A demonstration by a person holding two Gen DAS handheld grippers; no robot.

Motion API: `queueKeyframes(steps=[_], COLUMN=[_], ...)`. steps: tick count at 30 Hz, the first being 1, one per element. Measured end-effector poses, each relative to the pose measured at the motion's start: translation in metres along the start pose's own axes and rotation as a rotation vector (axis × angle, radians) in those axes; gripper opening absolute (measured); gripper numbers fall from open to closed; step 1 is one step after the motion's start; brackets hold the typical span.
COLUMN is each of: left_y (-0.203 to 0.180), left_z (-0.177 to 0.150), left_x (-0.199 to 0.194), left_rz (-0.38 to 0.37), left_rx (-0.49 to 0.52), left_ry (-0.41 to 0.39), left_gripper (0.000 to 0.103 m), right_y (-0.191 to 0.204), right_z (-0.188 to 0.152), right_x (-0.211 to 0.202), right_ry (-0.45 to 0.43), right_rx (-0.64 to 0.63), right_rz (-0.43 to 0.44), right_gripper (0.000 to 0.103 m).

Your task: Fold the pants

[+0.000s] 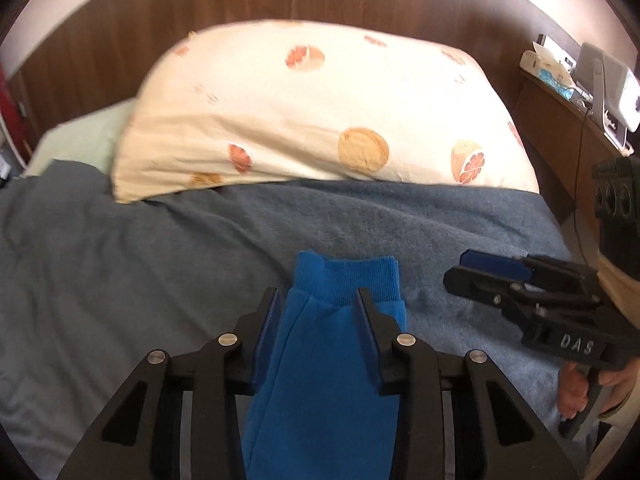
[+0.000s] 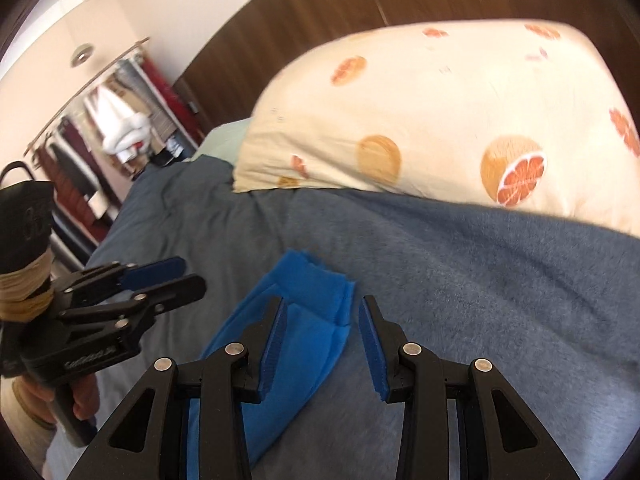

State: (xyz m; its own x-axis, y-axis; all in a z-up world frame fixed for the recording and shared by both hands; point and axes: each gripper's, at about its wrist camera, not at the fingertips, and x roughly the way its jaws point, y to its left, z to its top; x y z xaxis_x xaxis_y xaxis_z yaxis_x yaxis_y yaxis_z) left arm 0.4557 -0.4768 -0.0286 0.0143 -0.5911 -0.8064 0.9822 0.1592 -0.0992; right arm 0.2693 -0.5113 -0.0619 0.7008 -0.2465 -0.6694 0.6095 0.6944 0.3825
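- Pants (image 1: pixel 320 360): blue, lying on the grey blanket (image 1: pixel 120 280) of the bed, near side; only 1 leg end with its ribbed cuff (image 1: pixel 348 276) shows.
- Long axis: runs near to far, cuff at the far end, pointing toward the pillow (image 1: pixel 320 112).
- Left gripper (image 1: pixel 316 300): jaws released, straddling the leg just short of the cuff, fabric between them and not pinched. It is the nearer tool; closing would catch the leg.
- Right gripper (image 2: pixel 322 308): jaws released, over the cuff's right edge; its left finger lies above the fabric, its right finger above bare blanket. Whether it touches the cloth is hard to tell.
- In the left view the right gripper sits to the right of the pants, apart from them.
- Judgement: the coming move turns on gripping the cuff end and carrying it back along that axis.
- Writing: "DAS" on the right gripper's body; the left gripper's raised lettering is too blurred to read.
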Motion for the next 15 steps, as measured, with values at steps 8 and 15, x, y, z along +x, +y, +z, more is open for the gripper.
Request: queueKeyframes(steps=[8,15], left_y=[0.017,0.029], left_z=[0.014,0.018], left_x=[0.052,0.076], left_rz=[-0.06,-0.119], left_rx=[0.003,-0.006], left_ry=[0.057,0.095], left_gripper=[0.036,0.036], right_y=[-0.008,-0.007], right_z=[-0.003,-0.004], right_x=[0.036,0.052], right_ry=[0.033,0.037], right_rx=[0.044,0.061], right_rz=[0.003,-0.001], right_gripper=[0.035,0.03])
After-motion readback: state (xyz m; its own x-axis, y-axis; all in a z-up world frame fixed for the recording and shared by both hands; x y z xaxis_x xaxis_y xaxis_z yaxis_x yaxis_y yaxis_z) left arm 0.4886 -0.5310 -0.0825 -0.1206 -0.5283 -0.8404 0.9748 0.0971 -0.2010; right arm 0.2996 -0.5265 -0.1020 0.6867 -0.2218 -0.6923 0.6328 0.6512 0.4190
